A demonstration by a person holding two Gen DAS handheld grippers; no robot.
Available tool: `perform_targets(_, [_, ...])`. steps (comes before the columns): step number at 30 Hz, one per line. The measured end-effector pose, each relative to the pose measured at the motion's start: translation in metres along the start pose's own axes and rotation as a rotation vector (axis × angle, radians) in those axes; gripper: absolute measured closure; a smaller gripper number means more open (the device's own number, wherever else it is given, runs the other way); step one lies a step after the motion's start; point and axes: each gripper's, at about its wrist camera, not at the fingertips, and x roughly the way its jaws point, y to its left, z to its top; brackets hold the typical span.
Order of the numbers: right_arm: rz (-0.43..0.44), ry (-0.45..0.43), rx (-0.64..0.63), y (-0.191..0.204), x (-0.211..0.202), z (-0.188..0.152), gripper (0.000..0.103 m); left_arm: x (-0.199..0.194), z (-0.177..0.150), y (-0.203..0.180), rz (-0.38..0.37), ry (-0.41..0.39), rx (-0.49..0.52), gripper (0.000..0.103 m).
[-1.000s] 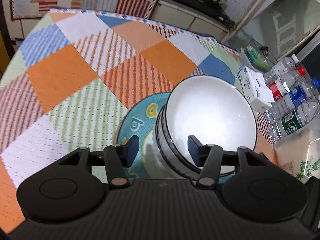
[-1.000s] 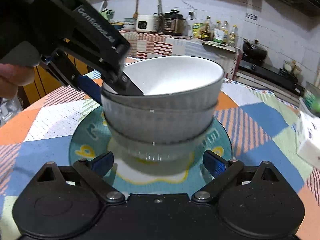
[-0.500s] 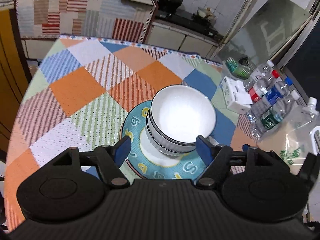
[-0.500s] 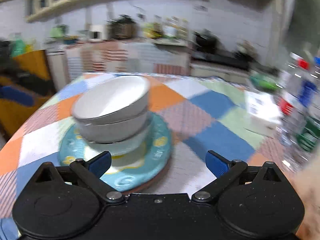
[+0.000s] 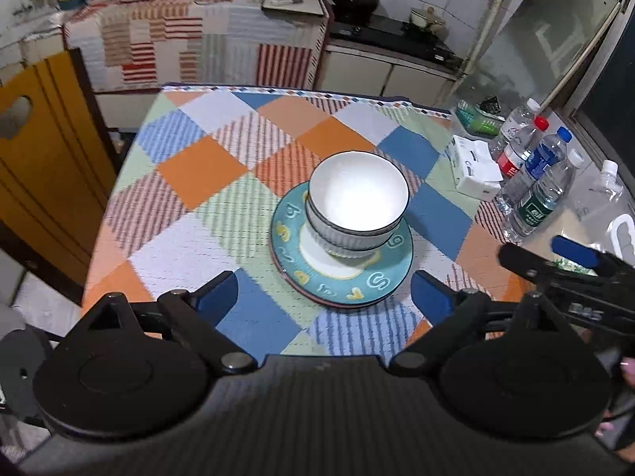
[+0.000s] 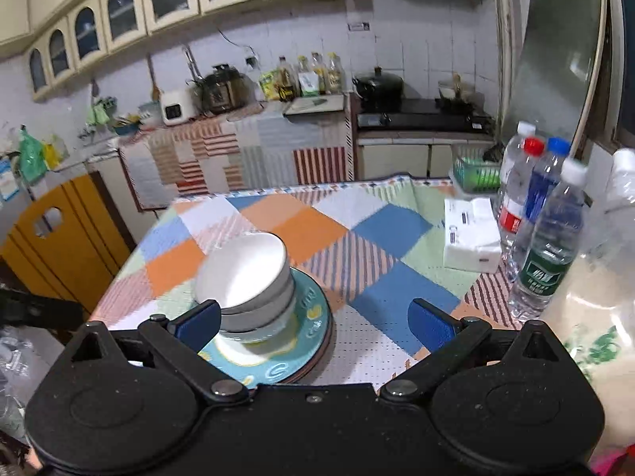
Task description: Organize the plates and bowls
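A stack of grey ribbed bowls with white insides point(image 5: 357, 208) stands on stacked teal plates point(image 5: 373, 281) in the middle of the chequered tablecloth. It also shows in the right wrist view: bowls point(image 6: 248, 277), plates point(image 6: 301, 341). My left gripper point(image 5: 323, 297) is open and empty, held back above the table's near edge. My right gripper point(image 6: 313, 319) is open and empty, also drawn back; it shows in the left wrist view point(image 5: 571, 258) at the right.
Several water bottles point(image 5: 532, 182) and a white tissue pack point(image 5: 474, 168) stand at the table's right side. A green basket point(image 5: 478, 121) sits behind them. A yellow chair point(image 5: 43, 150) stands to the left. A large clear bag point(image 6: 603, 317) lies at the right.
My left gripper let go of the top bowl's rim, opened and pulled back and up. My right gripper also drew away from the stack to the right.
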Motion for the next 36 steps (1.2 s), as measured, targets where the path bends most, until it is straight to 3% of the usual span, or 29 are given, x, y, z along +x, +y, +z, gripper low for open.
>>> perform_targets(7, [-0.016, 0.055, -0.091, 0.019, -0.041, -0.003, 0.001, -0.029, -0.022, -0.001, 0.073, -0.055, -0.024, 0.007])
perform_targets(11, [0.008, 0.112, -0.072, 0.021, -0.054, -0.009, 0.001, -0.039, -0.037, -0.001, 0.092, -0.062, -0.041, 0.007])
perform_targets(20, [-0.021, 0.158, -0.121, 0.033, -0.065, -0.025, 0.001, -0.047, -0.058, -0.015, 0.158, -0.062, 0.023, 0.007])
perform_targets(24, [-0.042, 0.165, -0.129, 0.034, -0.068, -0.031, 0.001, -0.046, -0.065, -0.019, 0.191, -0.064, 0.054, 0.007])
perform_targets(36, [-0.108, 0.115, -0.157, 0.035, -0.069, -0.040, 0.001, -0.036, -0.076, -0.021, 0.194, -0.064, 0.043, 0.007])
